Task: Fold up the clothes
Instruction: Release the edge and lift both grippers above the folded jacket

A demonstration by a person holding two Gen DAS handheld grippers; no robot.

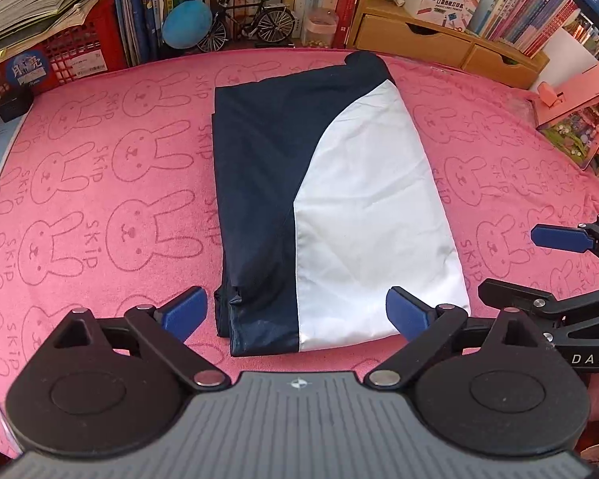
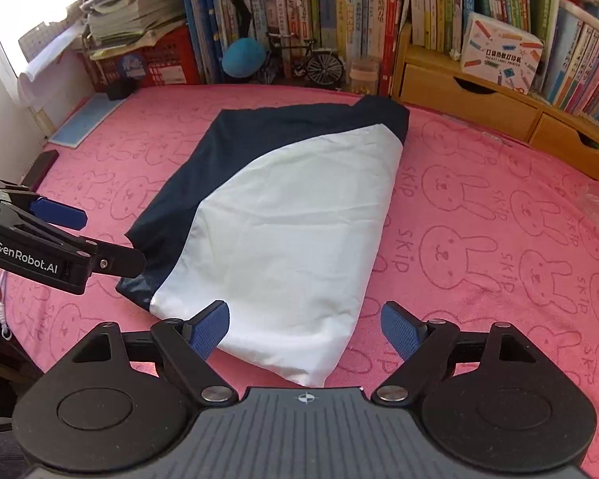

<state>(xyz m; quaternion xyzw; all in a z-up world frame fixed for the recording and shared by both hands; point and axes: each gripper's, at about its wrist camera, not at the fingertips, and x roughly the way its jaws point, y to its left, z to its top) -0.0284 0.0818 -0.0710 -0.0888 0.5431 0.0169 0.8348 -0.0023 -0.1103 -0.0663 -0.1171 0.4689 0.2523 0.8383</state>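
Note:
A navy and white garment [image 1: 331, 199] lies folded into a long narrow shape on the pink rabbit-print cloth [image 1: 100, 199]. It also shows in the right wrist view [image 2: 283, 215]. My left gripper [image 1: 297, 309] is open and empty, its blue pads on either side of the garment's near end, just above it. My right gripper [image 2: 305, 327] is open and empty over the garment's near white corner. The right gripper also shows at the right edge of the left wrist view [image 1: 571, 263]. The left gripper shows at the left edge of the right wrist view [image 2: 56, 231].
Behind the cloth [image 2: 499, 239] stand rows of books [image 2: 339, 12], a red crate [image 1: 80, 52], a blue ball [image 1: 187, 24], a model bicycle [image 1: 251, 20] and wooden drawers [image 2: 479, 99]. A pink box [image 1: 579, 111] sits at the right edge. A blue booklet [image 2: 84, 119] lies at the far left.

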